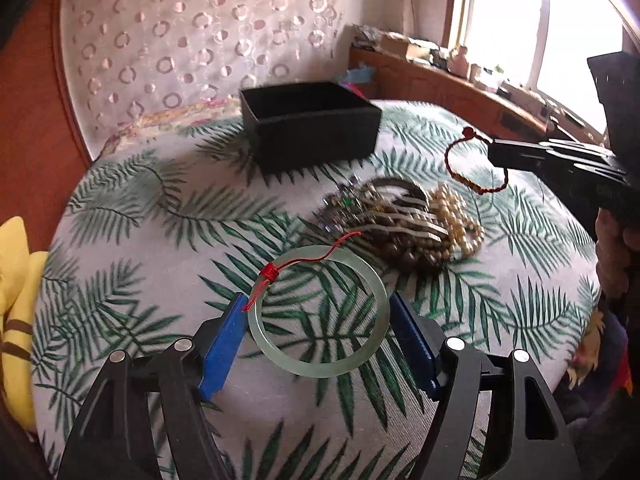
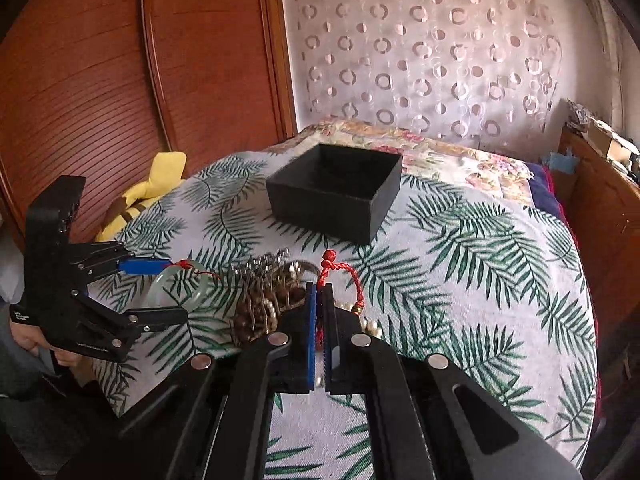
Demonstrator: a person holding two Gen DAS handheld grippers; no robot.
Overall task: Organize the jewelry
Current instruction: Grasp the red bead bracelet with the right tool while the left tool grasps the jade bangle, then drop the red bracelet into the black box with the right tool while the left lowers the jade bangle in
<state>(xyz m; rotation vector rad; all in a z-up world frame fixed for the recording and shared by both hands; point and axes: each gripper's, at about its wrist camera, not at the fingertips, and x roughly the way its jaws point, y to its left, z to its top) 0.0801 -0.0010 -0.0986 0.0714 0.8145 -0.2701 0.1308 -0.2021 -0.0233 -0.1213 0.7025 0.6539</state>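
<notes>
My left gripper is shut on a pale green jade bangle with a red thread, held across its width above the leaf-print cloth; it also shows in the right wrist view. My right gripper is shut on a red braided cord bracelet, lifted off the cloth, and it also shows in the left wrist view. A pile of jewelry with brown beads, pearls and crystal pieces lies between the grippers. An open black box stands behind the pile.
A yellow plush toy lies at the left edge of the cloth-covered surface. A wooden wardrobe stands on the left. A cluttered wooden windowsill runs on the right. A patterned curtain hangs behind.
</notes>
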